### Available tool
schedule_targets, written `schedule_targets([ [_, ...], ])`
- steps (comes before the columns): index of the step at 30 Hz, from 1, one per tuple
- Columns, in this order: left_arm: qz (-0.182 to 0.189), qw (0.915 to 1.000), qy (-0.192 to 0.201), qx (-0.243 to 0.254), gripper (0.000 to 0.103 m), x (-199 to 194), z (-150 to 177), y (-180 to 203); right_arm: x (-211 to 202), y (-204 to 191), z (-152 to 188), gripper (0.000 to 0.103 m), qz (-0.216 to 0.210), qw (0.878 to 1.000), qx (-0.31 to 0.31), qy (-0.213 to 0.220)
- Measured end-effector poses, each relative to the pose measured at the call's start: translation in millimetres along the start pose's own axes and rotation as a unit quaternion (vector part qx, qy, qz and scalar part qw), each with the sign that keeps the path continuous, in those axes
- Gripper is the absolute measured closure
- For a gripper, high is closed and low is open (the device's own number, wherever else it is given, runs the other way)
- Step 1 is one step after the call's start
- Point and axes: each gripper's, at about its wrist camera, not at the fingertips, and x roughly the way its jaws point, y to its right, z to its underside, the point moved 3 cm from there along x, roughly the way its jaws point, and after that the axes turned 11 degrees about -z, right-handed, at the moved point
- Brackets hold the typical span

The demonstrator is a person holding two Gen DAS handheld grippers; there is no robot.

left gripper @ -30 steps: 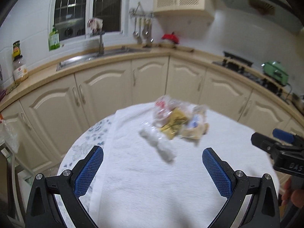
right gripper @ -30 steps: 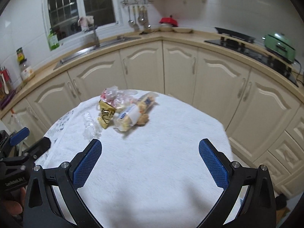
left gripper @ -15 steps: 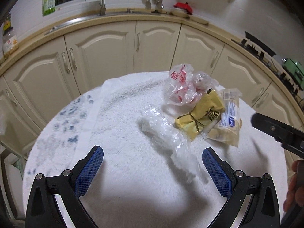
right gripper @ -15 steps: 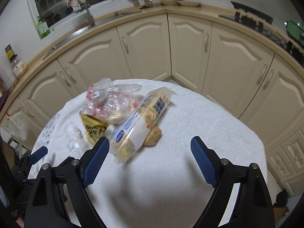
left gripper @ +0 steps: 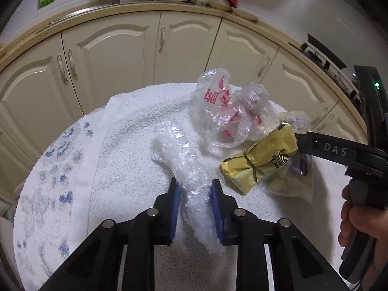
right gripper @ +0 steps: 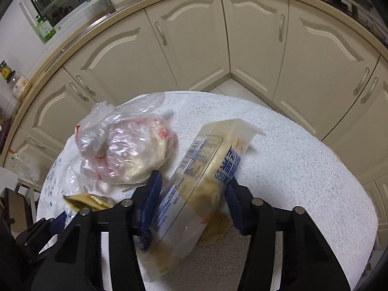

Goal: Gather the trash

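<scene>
Trash lies heaped on a towel (left gripper: 126,169) over a round table; nearest, the left gripper (left gripper: 195,189) has its blue pads pressed to both sides of a crumpled clear wrap (left gripper: 179,150); the right gripper (right gripper: 194,189) is clamped around a clear packet (right gripper: 208,167) with blue print, its pads against the sides; just beside them rests a yellow pouch (left gripper: 259,162), touching the packet; beyond, a knotted bag (left gripper: 232,114) with red print sits against the pouch; farther off, cream cabinets (left gripper: 109,55) curve below the counter (left gripper: 169,4).
</scene>
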Motion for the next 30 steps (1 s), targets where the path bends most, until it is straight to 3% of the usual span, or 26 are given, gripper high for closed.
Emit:
schedule_targets([
  [2,-0.001,1.0000,0.004,0.004,0.085,-2,0,-7,-8,-2,6,0.066,-0.018,1.000,0.001,0.010],
  [13,0.010,0.9973,0.065,0.032,0.087,-55,22,-23,-83,-21,58,0.070,-0.075,0.994,0.001,0.082],
  [23,0.053,0.9848,0.139,0.089,0.087,-125,62,8,-168,-18,134,0.072,-0.061,0.990,-0.003,0.126],
  [27,0.063,0.9833,0.138,0.101,0.087,-128,85,16,-176,-5,153,0.072,-0.050,0.991,0.004,0.125],
  [30,0.066,0.9836,0.131,0.105,0.087,-136,111,28,-172,0,163,0.081,-0.056,0.992,0.008,0.117],
])
